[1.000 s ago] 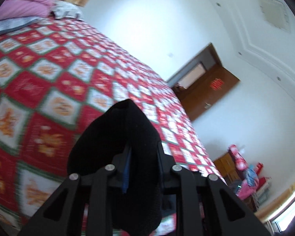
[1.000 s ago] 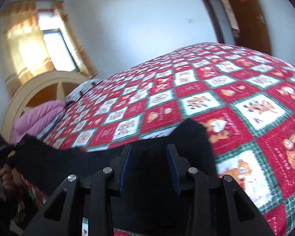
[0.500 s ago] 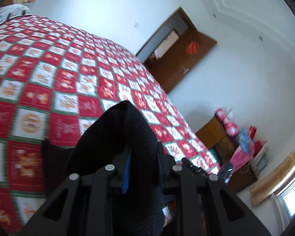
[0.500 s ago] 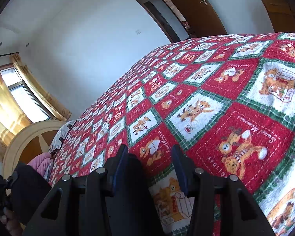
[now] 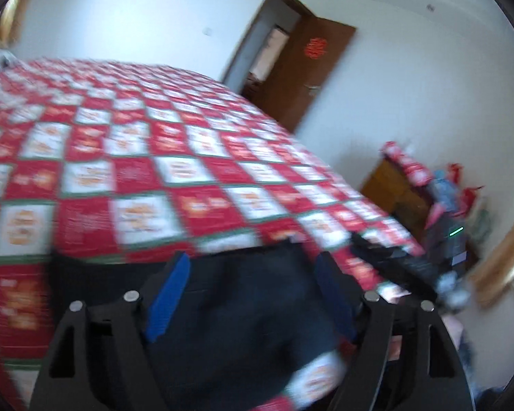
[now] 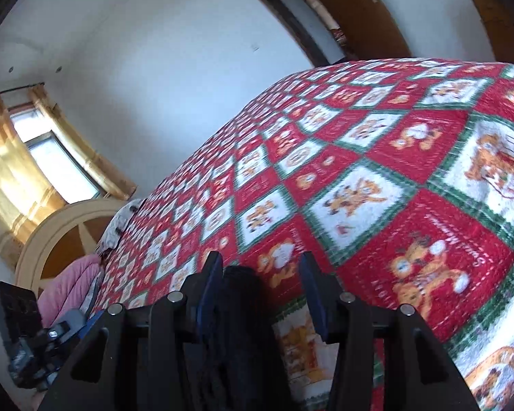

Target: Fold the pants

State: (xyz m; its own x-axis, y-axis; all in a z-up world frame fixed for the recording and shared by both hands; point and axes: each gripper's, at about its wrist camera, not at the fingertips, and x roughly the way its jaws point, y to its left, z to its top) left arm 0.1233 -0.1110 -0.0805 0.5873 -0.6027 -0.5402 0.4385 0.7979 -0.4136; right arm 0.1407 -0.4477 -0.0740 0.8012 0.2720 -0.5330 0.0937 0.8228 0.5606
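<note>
In the left wrist view, blurred by motion, the left gripper [image 5: 253,274] stands with its blue-padded jaws spread wide, and the black pants [image 5: 243,311] lie flat between and beneath them on the near edge of the red patterned quilt [image 5: 174,157]; a brown door [image 5: 308,68] stands far right. In the right wrist view, the right gripper [image 6: 260,281] is also spread apart, a dark bunch of the pants [image 6: 240,308] lying against its left pad, the quilt [image 6: 377,178] beyond, a window [image 6: 54,161] far left.
</note>
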